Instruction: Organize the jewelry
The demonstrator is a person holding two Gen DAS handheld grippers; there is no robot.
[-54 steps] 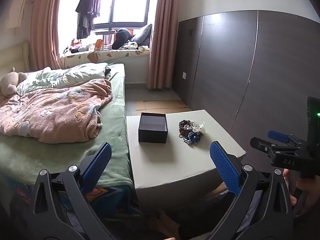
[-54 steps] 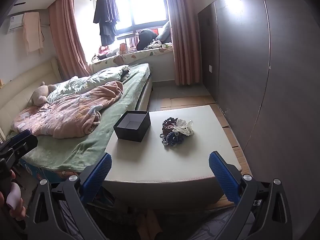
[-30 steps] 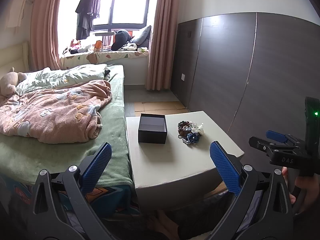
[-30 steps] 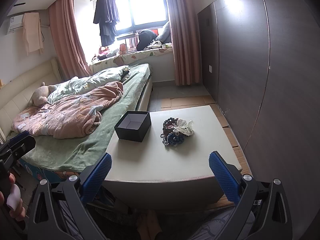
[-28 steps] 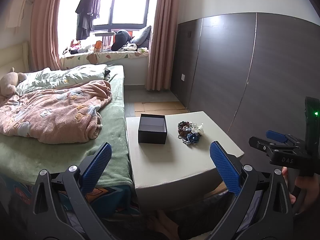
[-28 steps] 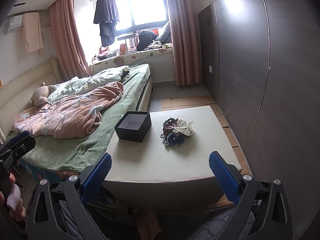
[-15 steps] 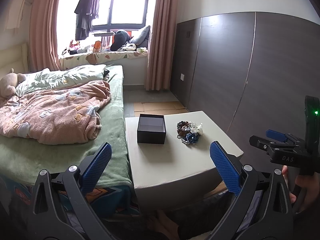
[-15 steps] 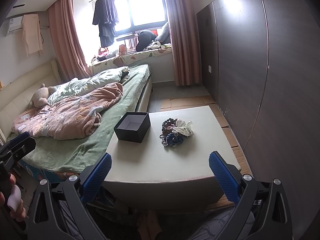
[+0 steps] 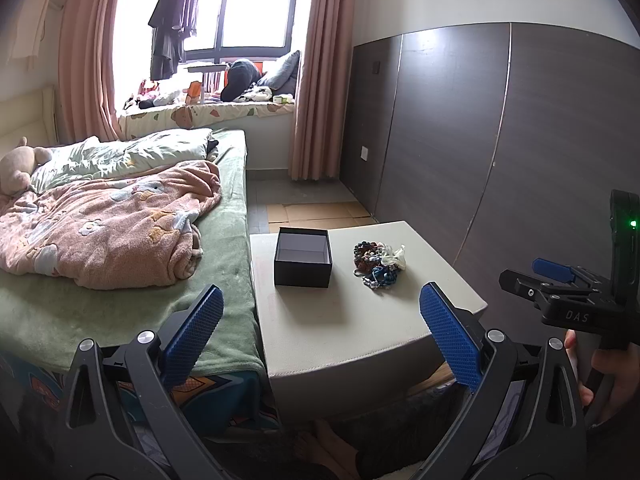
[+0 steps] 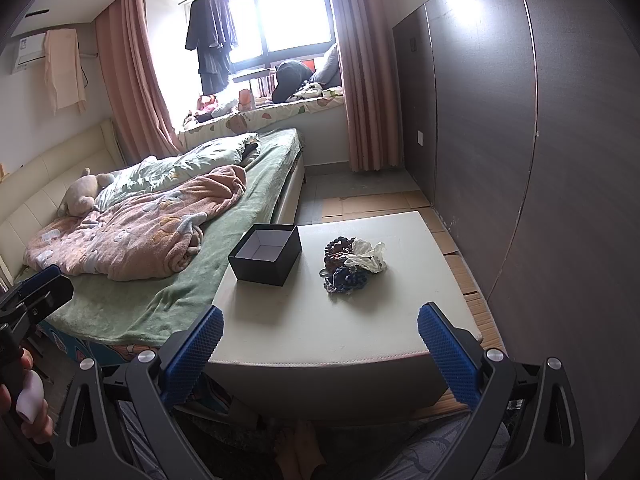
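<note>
An open black box (image 9: 303,256) with a pale inside stands on the cream table (image 9: 352,320); it also shows in the right wrist view (image 10: 265,253). A pile of jewelry (image 9: 378,262), brown, blue and white beads, lies right of the box, and shows in the right wrist view (image 10: 352,264). My left gripper (image 9: 320,332) is open and empty, held back from the table's near edge. My right gripper (image 10: 320,348) is open and empty, also short of the near edge. Each gripper shows at the side of the other's view.
A bed (image 9: 120,216) with a pink blanket and green sheet adjoins the table's left side. A dark panelled wall (image 9: 520,160) runs close on the right. Cardboard sheets (image 10: 380,204) lie on the floor beyond the table. The person's bare feet (image 10: 300,452) are below.
Both grippers have stayed open and empty. The left view has drifted slightly back and up from the table; the right view is nearly unchanged.
</note>
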